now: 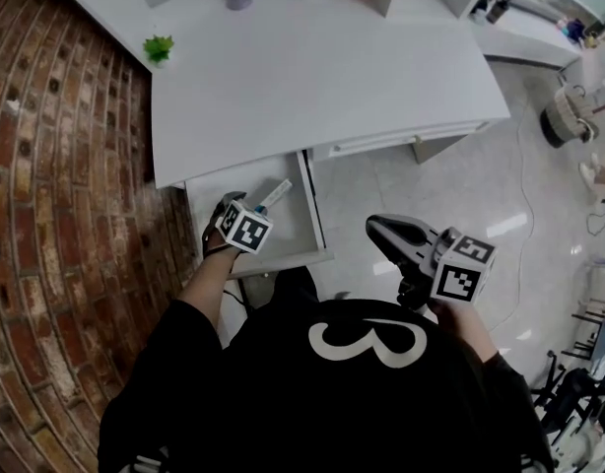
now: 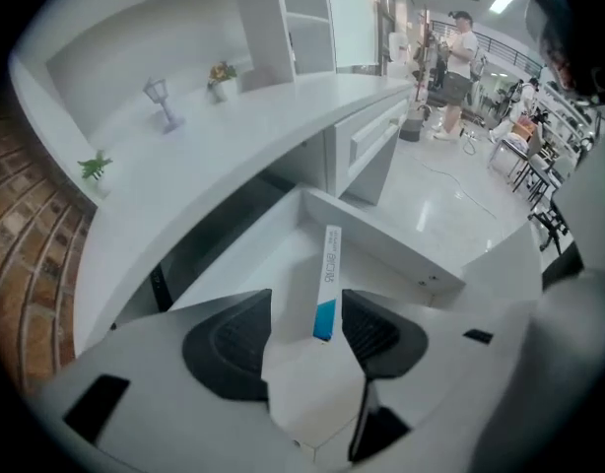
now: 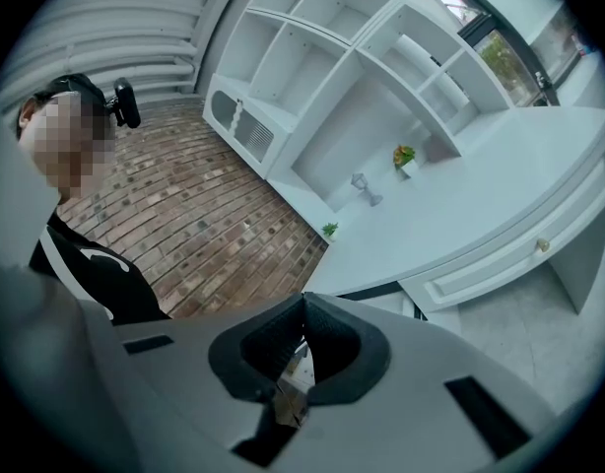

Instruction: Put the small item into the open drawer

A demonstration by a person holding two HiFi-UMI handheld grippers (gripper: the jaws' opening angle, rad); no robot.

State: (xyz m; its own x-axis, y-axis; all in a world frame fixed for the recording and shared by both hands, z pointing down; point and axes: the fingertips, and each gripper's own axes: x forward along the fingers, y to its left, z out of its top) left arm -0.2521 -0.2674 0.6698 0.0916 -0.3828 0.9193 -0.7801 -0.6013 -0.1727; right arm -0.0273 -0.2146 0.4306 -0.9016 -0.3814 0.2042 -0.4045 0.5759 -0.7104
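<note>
The left gripper (image 2: 307,302) hung open over the small item (image 2: 327,274) lying in the drawer (image 1: 293,230), and the right gripper (image 3: 301,338) was closed and empty. A low-swinging jaw could have knocked it askew

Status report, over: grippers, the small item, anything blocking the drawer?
Left gripper open over the open drawer, gripping nothing. Right gripper shut, empty. White-and-blue tube lying in the drawer. Nothing in the way.

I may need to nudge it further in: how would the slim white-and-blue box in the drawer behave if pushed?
The slim box looks like thin card, so probably light and easily dented. Lying flat on the drawer floor, it should slide rather than roll, though a push near one end would likely pivot it.
</note>
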